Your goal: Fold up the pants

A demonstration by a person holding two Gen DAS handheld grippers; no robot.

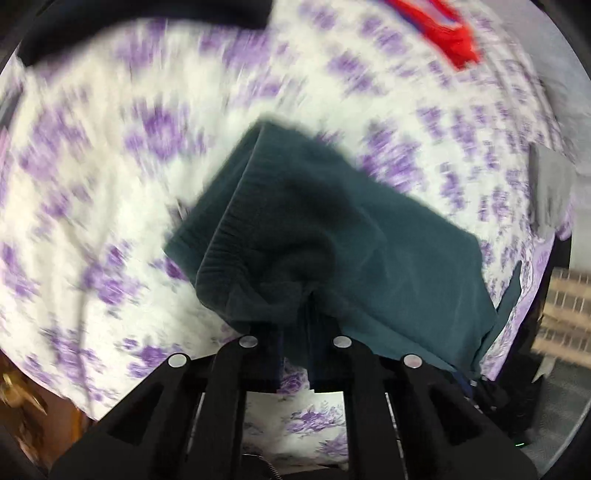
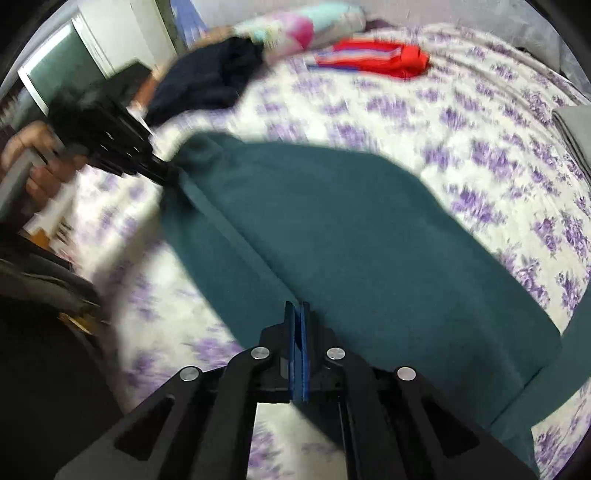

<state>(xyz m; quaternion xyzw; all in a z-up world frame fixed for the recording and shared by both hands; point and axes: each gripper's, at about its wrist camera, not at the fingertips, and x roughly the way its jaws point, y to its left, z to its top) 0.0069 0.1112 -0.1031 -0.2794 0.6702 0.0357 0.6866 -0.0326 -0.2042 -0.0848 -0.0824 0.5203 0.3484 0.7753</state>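
Dark teal pants (image 2: 351,236) hang stretched between both grippers above a bed with a white, purple-flowered sheet (image 2: 480,122). My left gripper (image 1: 301,295) is shut on the ribbed waistband end of the pants (image 1: 295,229), which bunches over its fingers. In the right wrist view the left gripper (image 2: 162,171) shows at the left, held by a hand, gripping the pants' far corner. My right gripper (image 2: 297,310) is shut on the near edge of the pants, its blue pads pressed together. Both views are motion-blurred.
A folded red garment (image 2: 373,59) lies at the far side of the bed, a dark navy garment (image 2: 207,85) and a pastel pillow (image 2: 295,26) beside it. A grey folded item (image 1: 550,188) sits at the bed's right edge. Furniture stands left of the bed.
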